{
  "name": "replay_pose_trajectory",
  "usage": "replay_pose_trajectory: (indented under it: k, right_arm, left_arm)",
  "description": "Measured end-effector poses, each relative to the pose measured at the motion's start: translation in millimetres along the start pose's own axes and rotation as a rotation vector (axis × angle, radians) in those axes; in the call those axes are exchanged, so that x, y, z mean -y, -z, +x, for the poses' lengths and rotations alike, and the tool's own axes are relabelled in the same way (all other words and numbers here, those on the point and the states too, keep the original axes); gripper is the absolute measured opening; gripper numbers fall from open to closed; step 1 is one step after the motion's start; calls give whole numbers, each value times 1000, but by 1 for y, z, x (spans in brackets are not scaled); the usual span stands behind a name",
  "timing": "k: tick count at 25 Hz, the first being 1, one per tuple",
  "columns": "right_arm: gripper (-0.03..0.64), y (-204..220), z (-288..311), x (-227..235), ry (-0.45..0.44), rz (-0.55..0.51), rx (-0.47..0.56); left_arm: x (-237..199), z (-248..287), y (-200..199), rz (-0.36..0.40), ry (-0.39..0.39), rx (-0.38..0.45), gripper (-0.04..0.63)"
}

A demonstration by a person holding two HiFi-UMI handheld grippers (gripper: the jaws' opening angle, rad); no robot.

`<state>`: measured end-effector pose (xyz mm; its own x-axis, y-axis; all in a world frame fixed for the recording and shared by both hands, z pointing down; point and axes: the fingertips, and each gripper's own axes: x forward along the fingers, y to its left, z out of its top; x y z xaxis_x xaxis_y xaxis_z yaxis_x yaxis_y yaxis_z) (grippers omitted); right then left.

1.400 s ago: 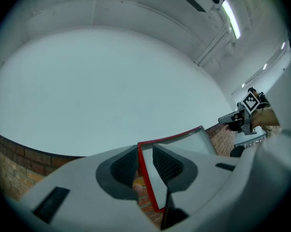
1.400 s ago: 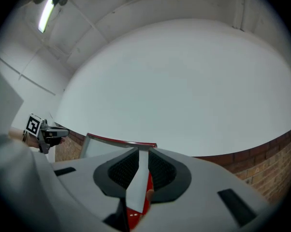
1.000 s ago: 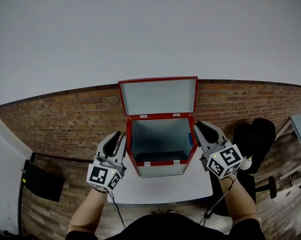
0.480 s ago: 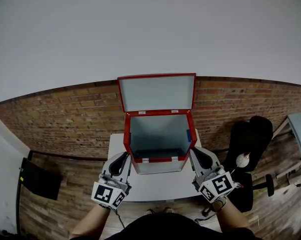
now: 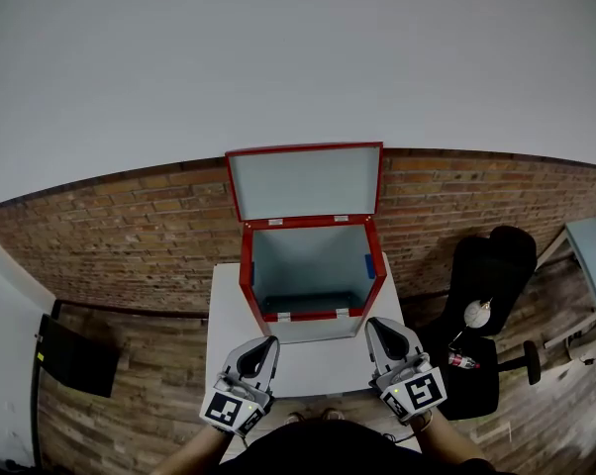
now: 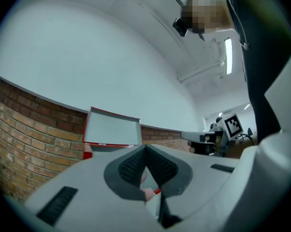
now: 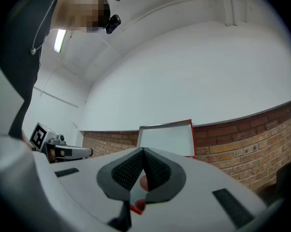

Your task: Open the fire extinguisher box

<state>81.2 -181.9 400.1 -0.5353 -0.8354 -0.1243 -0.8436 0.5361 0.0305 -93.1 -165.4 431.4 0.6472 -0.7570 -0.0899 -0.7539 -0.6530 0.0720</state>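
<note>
Box (image 5: pixel 245 277) lid (image 5: pixel 303 181) still up; left tool (image 5: pixel 266 344), right tool (image 5: pixel 374 327) drawn back from its sides, just pressed together, empty.

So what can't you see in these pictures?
- Head view: the near floor inside the red box, hidden by its front wall.
- Left gripper view: most of the box body, behind the shut left gripper; only the lid shows clearly.
- Right gripper view: the same, behind the shut right gripper.
- Head view: items on the black chair, too small to name.
</note>
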Motion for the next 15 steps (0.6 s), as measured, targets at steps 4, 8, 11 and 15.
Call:
replay_pose_trajectory:
  k: [4,8,11,15]
  right_arm:
    - [20,27,2,-17,-28,16,-114]
    - [20,37,4,-31,-98,-22,-90]
    - [20,37,3,-38,-132,-37,-93]
    - [20,39,4,-38,-142,-48,-96]
  left_arm:
    - [16,2,15,9,62,-22,49]
    - [18,5,23,9,72,-47,49]
    - [18,7,24,4,71,-46,49]
    - [17,10,22,7,70,-35,49]
